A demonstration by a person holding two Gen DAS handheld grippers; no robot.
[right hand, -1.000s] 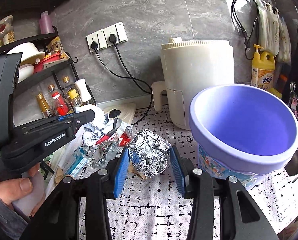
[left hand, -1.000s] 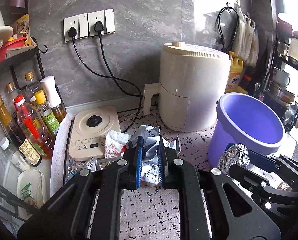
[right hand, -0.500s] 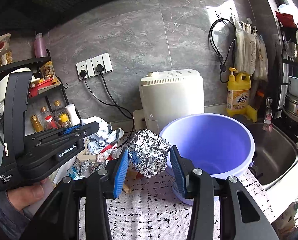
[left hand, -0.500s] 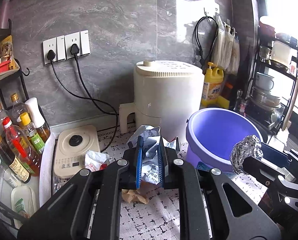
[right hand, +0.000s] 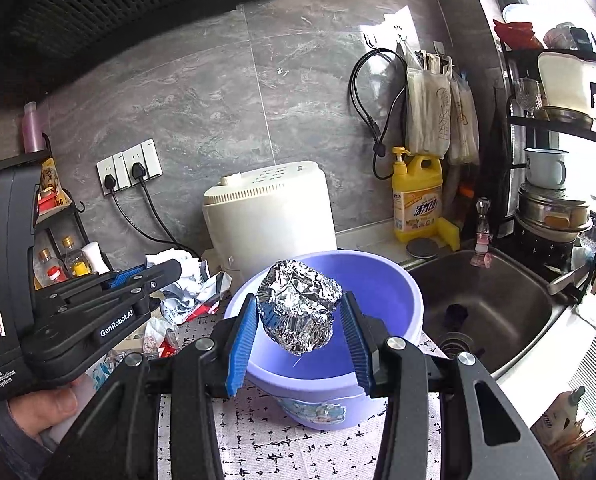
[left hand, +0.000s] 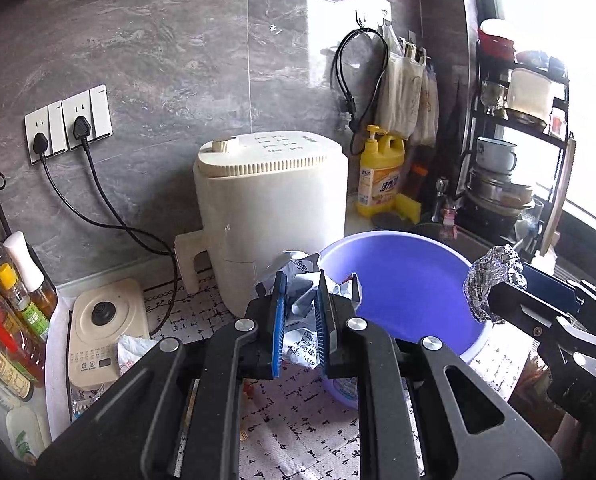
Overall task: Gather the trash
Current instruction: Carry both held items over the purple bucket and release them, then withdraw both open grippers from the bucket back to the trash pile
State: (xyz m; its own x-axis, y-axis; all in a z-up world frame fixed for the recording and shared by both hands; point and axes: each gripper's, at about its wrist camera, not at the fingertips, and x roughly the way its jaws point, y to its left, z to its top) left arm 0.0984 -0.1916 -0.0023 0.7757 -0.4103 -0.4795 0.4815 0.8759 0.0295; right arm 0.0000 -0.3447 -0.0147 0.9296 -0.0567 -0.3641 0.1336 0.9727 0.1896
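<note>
Right wrist view: right hand-held gripper clenches a crinkled, shiny foil ball before the purple bucket while the left hand-held gripper pinches a crumpled printed wrapper.

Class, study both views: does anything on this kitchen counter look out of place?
Yes. Crumpled wrappers lie strewn on the counter beside the white appliance, litter among cooking things. Nothing looks spilled or broken.

The black plastic left gripper carries white lettering, "GenRobot.AI" along its body and "Data Acquisition System" near the handle; Chinese characters on the yellow plastic detergent bottle are too blurred to read
</note>
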